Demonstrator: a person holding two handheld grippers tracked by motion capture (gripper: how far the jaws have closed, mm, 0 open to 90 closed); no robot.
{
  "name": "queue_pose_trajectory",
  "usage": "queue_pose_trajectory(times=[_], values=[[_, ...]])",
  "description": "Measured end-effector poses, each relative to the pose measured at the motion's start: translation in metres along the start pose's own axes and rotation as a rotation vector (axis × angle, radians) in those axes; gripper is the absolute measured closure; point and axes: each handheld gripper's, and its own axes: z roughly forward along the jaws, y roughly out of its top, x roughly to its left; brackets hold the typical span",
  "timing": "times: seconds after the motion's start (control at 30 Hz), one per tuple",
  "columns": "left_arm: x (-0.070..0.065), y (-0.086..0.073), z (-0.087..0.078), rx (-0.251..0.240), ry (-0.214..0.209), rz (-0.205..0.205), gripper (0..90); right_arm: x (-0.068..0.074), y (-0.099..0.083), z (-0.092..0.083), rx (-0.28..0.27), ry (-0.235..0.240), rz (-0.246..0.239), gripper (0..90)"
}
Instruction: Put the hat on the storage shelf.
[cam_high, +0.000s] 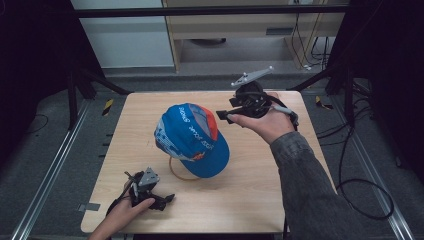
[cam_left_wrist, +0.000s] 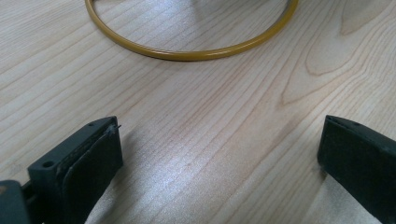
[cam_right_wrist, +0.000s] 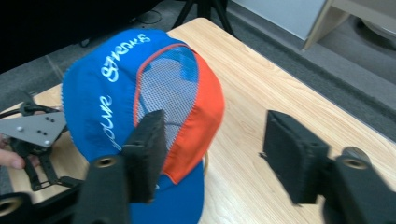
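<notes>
The right claw (cam_high: 226, 114) hovers released at the cap's (cam_high: 192, 140) three o'clock, nothing gripped. The left claw (cam_high: 165, 200), also released, rests at the tabletop's (cam_high: 250, 190) seven o'clock; the cap sits mid-tabletop over a yellow ring (cam_left_wrist: 187, 53).

A light wooden table (cam_high: 250, 200) stood on dark grey carpet, with metal floor rails (cam_high: 50, 170) running along it at nine and three o'clock. At twelve o'clock, beyond the table, stood a pale wooden cabinet (cam_high: 240, 30), and loose black cables (cam_high: 365, 195) lay coiled on the floor toward four o'clock. Strips of yellow-and-black hazard tape (cam_high: 107, 106) marked the floor at ten and two o'clock.
</notes>
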Motion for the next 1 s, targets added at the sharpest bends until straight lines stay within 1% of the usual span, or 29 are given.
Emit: queue_pose_trajectory(times=[0.07,0.1,0.17,0.23,0.3,0.4,0.43,0.47,0.67,0.73,0.83,0.93,1.0], values=[[0.000,0.000,0.000,0.000,0.000,0.000,0.0,-0.004,-0.004,-0.002,-0.005,-0.020,0.008,28.8],[0.000,0.000,0.000,0.000,0.000,0.000,0.0,-0.006,-0.006,-0.003,-0.008,-0.028,0.018,24.6],[0.000,0.000,0.000,0.001,0.000,0.001,0.0,-0.009,-0.009,-0.005,-0.010,-0.042,0.039,19.5],[0.000,0.000,0.000,-0.002,0.001,0.000,0.0,-0.013,-0.014,-0.007,-0.019,-0.060,0.049,15.9],[0.000,0.000,0.000,-0.002,0.001,0.000,0.0,-0.016,-0.018,-0.009,-0.015,-0.077,0.065,10.6],[0.000,0.000,0.000,-0.003,0.001,-0.001,0.0,-0.020,-0.024,-0.014,-0.033,-0.096,0.064,7.6],[0.000,0.000,0.000,-0.003,0.001,0.000,0.0,-0.021,-0.027,-0.017,-0.036,-0.095,0.073,7.0],[0.000,0.000,0.000,-0.003,0.002,0.000,0.0,-0.023,-0.029,-0.018,-0.042,-0.096,0.069,6.8],[0.000,0.000,0.000,-0.003,0.003,-0.002,0.0,-0.029,-0.042,-0.032,-0.070,-0.130,0.075,6.0],[0.000,0.000,0.000,-0.004,0.003,-0.002,0.0,-0.030,-0.050,-0.035,-0.073,-0.133,0.076,6.1],[-0.001,0.000,0.000,-0.004,0.004,-0.002,0.0,-0.034,-0.061,-0.039,-0.072,-0.144,0.088,10.1],[-0.001,0.000,0.000,-0.004,0.005,-0.004,0.0,-0.037,-0.073,-0.042,-0.069,-0.159,0.105,10.8],[0.000,0.000,0.000,-0.001,0.002,-0.001,0.0,-0.039,-0.082,-0.043,-0.070,-0.174,0.109,11.6]])
